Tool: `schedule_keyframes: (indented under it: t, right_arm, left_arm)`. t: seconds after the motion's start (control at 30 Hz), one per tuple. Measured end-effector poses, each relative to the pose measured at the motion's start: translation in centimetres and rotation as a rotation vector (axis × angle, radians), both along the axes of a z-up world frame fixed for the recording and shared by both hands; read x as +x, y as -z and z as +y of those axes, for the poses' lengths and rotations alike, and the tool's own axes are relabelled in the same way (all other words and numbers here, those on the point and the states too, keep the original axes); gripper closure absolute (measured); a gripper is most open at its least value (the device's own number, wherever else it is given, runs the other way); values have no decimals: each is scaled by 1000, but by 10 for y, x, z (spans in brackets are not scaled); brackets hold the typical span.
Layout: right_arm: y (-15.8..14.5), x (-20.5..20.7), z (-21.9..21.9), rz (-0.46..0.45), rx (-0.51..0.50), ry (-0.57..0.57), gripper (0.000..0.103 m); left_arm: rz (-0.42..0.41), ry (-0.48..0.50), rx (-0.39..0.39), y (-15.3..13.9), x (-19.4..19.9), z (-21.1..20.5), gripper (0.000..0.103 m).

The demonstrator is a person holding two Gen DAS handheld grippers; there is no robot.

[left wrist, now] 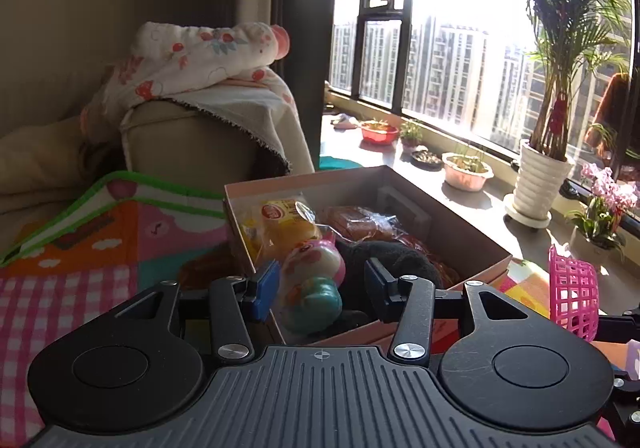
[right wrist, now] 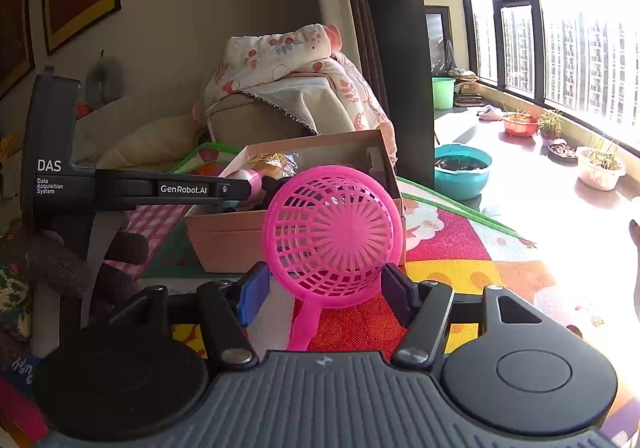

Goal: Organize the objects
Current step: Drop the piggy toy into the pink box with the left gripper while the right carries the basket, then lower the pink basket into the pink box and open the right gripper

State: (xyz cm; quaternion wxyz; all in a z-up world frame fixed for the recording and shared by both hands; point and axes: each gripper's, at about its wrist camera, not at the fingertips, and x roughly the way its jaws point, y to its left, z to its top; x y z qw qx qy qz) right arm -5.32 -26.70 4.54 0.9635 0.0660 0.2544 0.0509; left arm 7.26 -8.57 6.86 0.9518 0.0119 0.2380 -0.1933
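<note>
Sunlight is washing over a colourful play mat (right wrist: pixel 448 244) beside the window. The right gripper (right wrist: pixel 324 294) is hovering, jaws wide, around a pink plastic basket (right wrist: pixel 328 232): light, springy, best pinched by its handle. Ahead of the left gripper (left wrist: pixel 316 288), also wide, a squishy toy (left wrist: pixel 316 280) is lying in the cardboard box (left wrist: pixel 460 224).

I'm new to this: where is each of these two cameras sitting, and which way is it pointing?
Left wrist: sits on the left gripper, looking along its open fingers into the cardboard box at a pastel toy; only those fingers show.
Right wrist: sits on the right gripper, facing the pink basket between its open fingers, the box behind; the left gripper reaches in from the left.
Shared: box, basket, draped sofa, sunny windowsill.
</note>
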Motion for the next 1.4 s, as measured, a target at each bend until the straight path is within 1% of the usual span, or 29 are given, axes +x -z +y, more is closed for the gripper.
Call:
schedule_keyframes:
  t: [0.07, 0.13, 0.2, 0.3, 0.4, 0.43, 0.5, 0.57, 0.63, 0.67, 0.73, 0.8, 0.83, 0.87, 0.9, 0.93, 0.97, 1.1, 1.23, 1.3, 1.4]
  right_arm:
    - [-4, -1, 2, -10, -10, -3, 41]
    - [-9, -2, 4, -23, -25, -1, 41]
    - [-18, -2, 5, -45, -39, 4, 41]
    - [-40, 0, 5, -97, -83, 16, 41]
    - [-68, 16, 6, -158, -155, 25, 41]
    - [-78, 28, 7, -169, -181, 29, 41]
    - [-92, 55, 7, -151, -209, 24, 41]
    - [-100, 92, 7, -94, -222, 0, 41]
    - [-100, 121, 10, -47, -247, -11, 41]
    - [-95, 138, 13, -17, -276, -13, 41]
    - [-83, 163, 18, 51, -302, -19, 41]
    - [-65, 185, 23, 139, -292, -44, 41]
    - [-57, 191, 25, 169, -287, -48, 42]
    - [-45, 198, 27, 209, -279, -49, 52]
    - [-38, 203, 28, 241, -268, -58, 58]
    - [-28, 208, 30, 273, -243, -68, 64]
    - [-22, 211, 31, 290, -226, -71, 64]
    - [-11, 209, 35, 284, -243, -60, 64]
    - [-17, 196, 25, 253, -226, -59, 63]
    - [-26, 180, 16, 218, -203, -53, 60]
    - [-36, 147, 1, 128, -210, -28, 52]
  left_arm:
    - [-30, -12, -62, -9, -8, 12, 52]
    - [-40, -31, -120, -16, -12, 24, 52]
    - [-42, -44, -159, -20, -17, 36, 52]
    - [-31, -51, -165, -20, -26, 50, 52]
    - [27, -63, -137, -11, -32, 63, 52]
    - [45, -69, -134, -8, -33, 66, 52]
    - [81, -80, -138, 0, -35, 73, 52]
    - [105, -81, -154, 6, -38, 80, 52]
    - [118, -77, -167, 11, -40, 86, 52]
    - [122, -73, -171, 12, -40, 89, 52]
    - [132, -66, -181, 16, -43, 95, 52]
    - [140, -60, -191, 19, -44, 101, 52]
    - [144, -59, -198, 21, -44, 104, 52]
    - [151, -60, -205, 23, -44, 106, 52]
    - [156, -61, -210, 25, -43, 108, 52]
    - [165, -63, -216, 28, -43, 110, 52]
    - [171, -65, -219, 30, -42, 111, 52]
    - [181, -64, -226, 31, -41, 112, 52]
    - [169, -42, -225, 24, -38, 103, 52]
    - [162, -30, -223, 20, -34, 96, 52]
    - [115, -18, -199, 7, -21, 80, 52]
